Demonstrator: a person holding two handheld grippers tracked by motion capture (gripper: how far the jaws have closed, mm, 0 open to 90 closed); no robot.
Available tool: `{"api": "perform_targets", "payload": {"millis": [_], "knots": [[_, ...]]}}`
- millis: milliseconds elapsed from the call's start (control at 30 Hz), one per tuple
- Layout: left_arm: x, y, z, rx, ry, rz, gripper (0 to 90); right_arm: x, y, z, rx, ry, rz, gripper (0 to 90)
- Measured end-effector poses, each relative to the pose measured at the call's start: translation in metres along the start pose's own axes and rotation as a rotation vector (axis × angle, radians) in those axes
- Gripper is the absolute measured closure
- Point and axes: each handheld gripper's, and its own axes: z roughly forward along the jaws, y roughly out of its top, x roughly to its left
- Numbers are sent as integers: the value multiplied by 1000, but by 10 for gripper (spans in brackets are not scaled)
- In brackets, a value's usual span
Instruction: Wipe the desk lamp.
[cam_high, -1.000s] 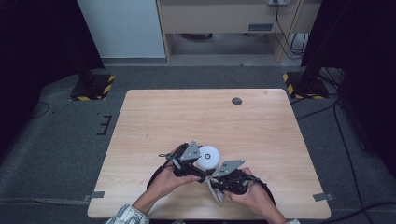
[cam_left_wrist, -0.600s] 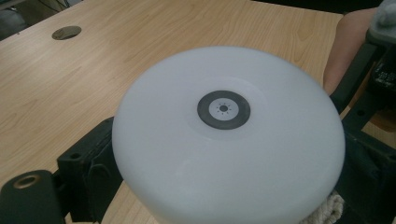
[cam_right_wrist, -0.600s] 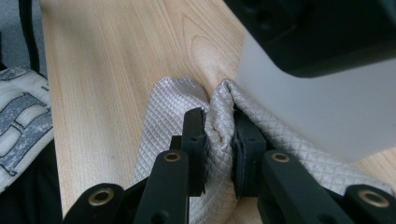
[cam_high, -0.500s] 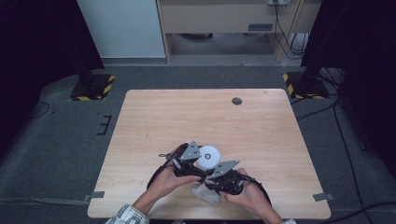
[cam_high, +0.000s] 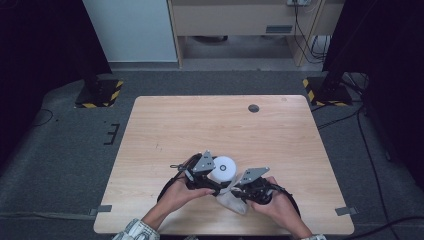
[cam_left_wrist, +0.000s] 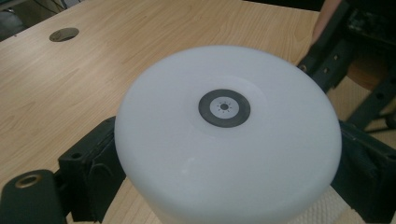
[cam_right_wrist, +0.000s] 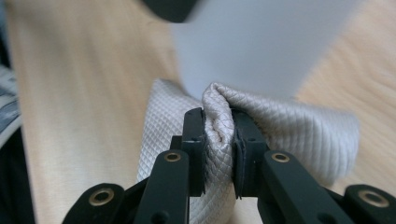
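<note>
Cloth (cam_right_wrist: 219, 140), pale grey with a fine diamond weave, lies bunched on the tabletop (cam_high: 200, 125) near the person's edge, touching the base of a white round container (cam_high: 223, 167). The right tool (cam_right_wrist: 218, 140) has its jaws pressed together on a raised fold of that cloth, pinching it firmly. The left tool (cam_high: 202, 172) grips the container, a black pad against each side of its wall, holding it upside down or on end so its flat face with a small dark ring points up.

The step in hand looks like wiping the container with the cloth. To do it well, the left tool should keep the container steady and level while the right tool drags the fold against the wall with light pressure, keeping enough cloth in the pinch that it does not slip out.

The right gripper view shows the weave and the fold between the jaws; the high view gives the place of both hands on the tabletop. The left gripper view shows the ring mark and a round hole (cam_left_wrist: 64, 34) far off.
</note>
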Motion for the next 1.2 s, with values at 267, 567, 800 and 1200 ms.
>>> {"api": "perform_targets", "payload": {"millis": [267, 567, 800, 1200], "knots": [[0, 0, 0, 1, -4, -4, 79, -19, 1, -12, -87, -38, 61, 781], [-1, 0, 1, -2, -9, -11, 78, -26, 9, -36, -240, -43, 77, 781], [-1, 0, 1, -2, -9, -11, 78, -25, 14, -44, -275, -44, 67, 781], [-1, 0, 1, -2, -8, -10, 78, -24, 22, -54, -307, -44, 53, 781]]}}
